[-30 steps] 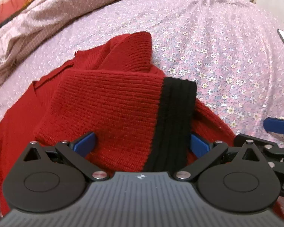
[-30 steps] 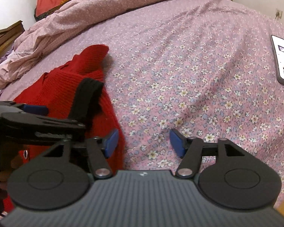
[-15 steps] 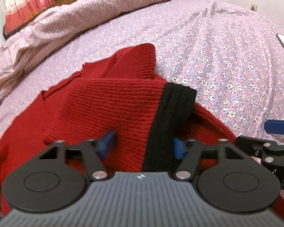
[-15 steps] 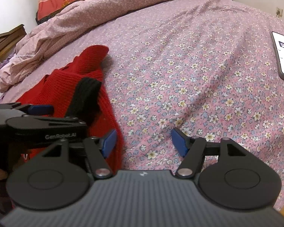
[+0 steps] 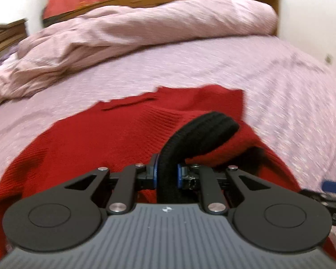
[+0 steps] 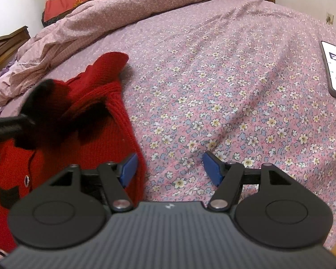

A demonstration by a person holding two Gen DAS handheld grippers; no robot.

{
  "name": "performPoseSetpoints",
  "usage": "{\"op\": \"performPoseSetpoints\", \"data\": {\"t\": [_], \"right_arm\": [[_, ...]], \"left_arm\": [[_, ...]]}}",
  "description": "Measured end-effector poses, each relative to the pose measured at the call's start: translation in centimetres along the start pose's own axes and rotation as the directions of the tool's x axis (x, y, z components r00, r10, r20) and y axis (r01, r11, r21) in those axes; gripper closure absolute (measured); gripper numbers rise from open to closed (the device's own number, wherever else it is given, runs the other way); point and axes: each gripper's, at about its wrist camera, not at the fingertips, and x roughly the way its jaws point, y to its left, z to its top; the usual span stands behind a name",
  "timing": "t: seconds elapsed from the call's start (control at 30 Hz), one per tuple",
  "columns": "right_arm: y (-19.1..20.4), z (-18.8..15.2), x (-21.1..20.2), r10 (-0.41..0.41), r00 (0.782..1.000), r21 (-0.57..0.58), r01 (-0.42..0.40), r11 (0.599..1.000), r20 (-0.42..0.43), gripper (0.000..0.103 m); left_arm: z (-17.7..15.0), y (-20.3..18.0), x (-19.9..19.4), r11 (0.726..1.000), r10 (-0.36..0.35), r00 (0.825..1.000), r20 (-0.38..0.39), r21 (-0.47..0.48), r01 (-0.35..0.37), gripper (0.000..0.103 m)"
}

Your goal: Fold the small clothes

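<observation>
Left wrist view: the left claw is closing, its blue pads pinching the black cuff of the red sweater, which spreads ahead of it on the bed.

Right wrist view: the right claw stands spread above the floral sheet, nothing between its fingers; the sweater lies just to its left, a phone far to its right.

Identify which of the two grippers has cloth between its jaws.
The left gripper: its jaws are closing on the sweater's black cuff. The right gripper is open above the bedsheet.
</observation>
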Motion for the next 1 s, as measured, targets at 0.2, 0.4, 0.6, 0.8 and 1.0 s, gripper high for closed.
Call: {"op": "performPoseSetpoints", "data": {"t": [0.2, 0.4, 0.6, 0.8, 1.0], "right_arm": [[0.6, 0.2, 0.2, -0.024, 1.0, -0.024, 0.023, 0.999, -0.006, 0.034], [1.0, 0.4, 0.1, -0.042, 0.999, -0.031, 0.042, 0.999, -0.005, 0.033], [2.2, 1.4, 0.1, -0.026, 0.999, -0.067, 0.028, 0.997, 0.034, 0.033], [5.4, 3.2, 2.0, 0.043, 0.996, -0.246, -0.022, 0.969, 0.082, 0.034], [8.8, 4.9, 5.6, 0.069, 0.994, -0.434, -0.024, 0.9, 0.087, 0.035]], "left_arm": [[0.5, 5.5, -0.2, 0.991, 0.104, 0.995, 0.008, -0.087, -0.103, 0.085], [-0.1, 11.2, 0.8, 0.965, 0.16, 0.986, -0.051, -0.203, -0.167, 0.085], [-1.0, 15.0, 2.0, 0.943, 0.155, 0.984, -0.086, -0.283, -0.173, 0.084], [-0.8, 17.3, 2.6, 0.927, 0.108, 0.991, -0.077, -0.353, -0.128, 0.085], [-0.5, 19.4, 0.5, 0.896, 0.082, 0.996, -0.025, -0.436, -0.085, 0.087]]}}
